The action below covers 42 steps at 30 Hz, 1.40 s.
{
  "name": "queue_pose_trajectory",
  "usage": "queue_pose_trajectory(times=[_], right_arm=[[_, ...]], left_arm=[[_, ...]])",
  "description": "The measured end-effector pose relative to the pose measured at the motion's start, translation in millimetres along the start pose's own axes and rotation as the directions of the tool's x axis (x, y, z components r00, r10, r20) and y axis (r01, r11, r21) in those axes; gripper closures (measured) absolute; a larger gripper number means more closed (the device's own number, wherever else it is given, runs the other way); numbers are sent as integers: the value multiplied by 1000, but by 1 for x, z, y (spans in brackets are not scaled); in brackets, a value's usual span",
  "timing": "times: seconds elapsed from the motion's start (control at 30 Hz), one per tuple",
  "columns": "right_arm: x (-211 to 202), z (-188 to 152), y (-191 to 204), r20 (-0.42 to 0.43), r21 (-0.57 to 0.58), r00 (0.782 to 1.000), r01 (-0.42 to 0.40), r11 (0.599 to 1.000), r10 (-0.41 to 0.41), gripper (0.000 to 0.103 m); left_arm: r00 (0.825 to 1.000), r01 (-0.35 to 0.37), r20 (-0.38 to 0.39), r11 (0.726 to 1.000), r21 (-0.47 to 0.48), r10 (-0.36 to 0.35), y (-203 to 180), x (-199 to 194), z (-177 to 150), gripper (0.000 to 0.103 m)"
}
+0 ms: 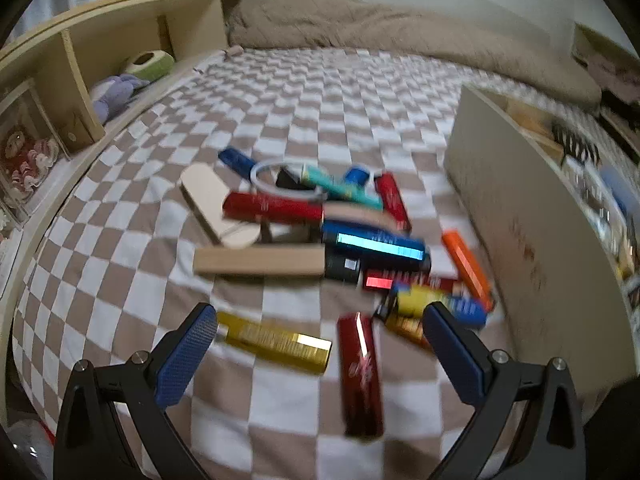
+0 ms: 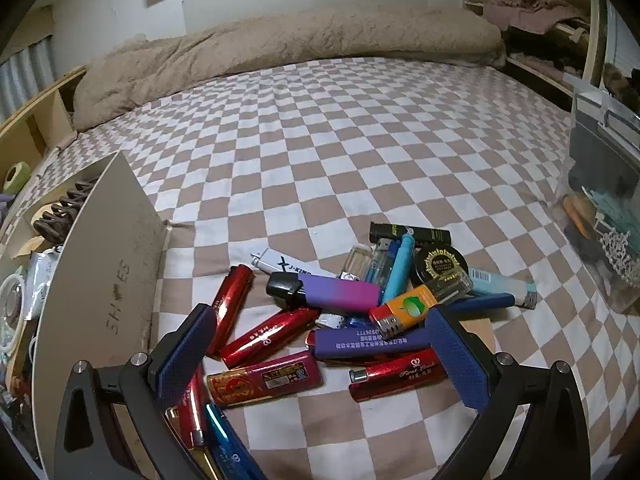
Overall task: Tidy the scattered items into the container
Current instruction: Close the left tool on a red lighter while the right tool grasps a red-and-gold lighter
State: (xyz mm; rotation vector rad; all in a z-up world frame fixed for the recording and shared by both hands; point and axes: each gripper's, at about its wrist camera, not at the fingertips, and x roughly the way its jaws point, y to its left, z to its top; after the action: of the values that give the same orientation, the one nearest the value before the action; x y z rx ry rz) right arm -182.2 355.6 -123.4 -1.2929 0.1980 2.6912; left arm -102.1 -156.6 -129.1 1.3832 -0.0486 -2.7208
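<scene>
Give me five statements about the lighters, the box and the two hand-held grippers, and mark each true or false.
1. The left hand-held gripper is open and holds nothing. True.
2. The right hand-held gripper is clamped on a lighter. False: it is open, with lighters lying on the bed beneath it.
3. The gold lighter lies on the checkered sheet. True.
4. The purple-to-pink device is inside the cardboard box. False: it lies in the pile on the bed.
5. The orange lighter stands upright. False: it lies flat near the box wall.

Brown-and-white checkered bedsheet (image 2: 320, 140); red lighters (image 2: 232, 304), 1 gold lighter (image 1: 276, 342); blue-padded tongs (image 2: 320, 344).
</scene>
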Motion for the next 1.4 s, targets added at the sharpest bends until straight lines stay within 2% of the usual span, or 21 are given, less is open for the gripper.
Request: queue_pose_trajectory(times=[0.3,0.4,0.7,0.97,1.1,1.23,1.4], right_arm=[[4,-1,2,-19,-4,1000,13,1000,-13,0],[5,-1,2,-27,-6,1000,16,1000,-17,0],[8,-1,2,-46,-5,999,17,1000,-17,0],[9,-2,2,-53,-8,998,16,1000,-17,0],[9,-2,2,-53,-6,998,15,1000,-16,0],[9,-2,2,-58,-9,998,14,1000,-15,0],[10,-2,3,-72,-10,997,8,1000,-8,0]], left_arm=[[994,-23,-102,987,157,39,-10,19,-35,0],[994,-11,-105,993,117,23,-1,20,-36,0],[989,-118,-93,993,-8,117,40,24,-30,0],[984,-161,-90,982,-97,152,71,39,-15,0],[988,-136,-76,988,-70,131,67,38,-15,0],[996,-32,-79,998,-51,28,53,36,-16,0],[994,46,-99,998,-32,-49,30,42,-7,0]])
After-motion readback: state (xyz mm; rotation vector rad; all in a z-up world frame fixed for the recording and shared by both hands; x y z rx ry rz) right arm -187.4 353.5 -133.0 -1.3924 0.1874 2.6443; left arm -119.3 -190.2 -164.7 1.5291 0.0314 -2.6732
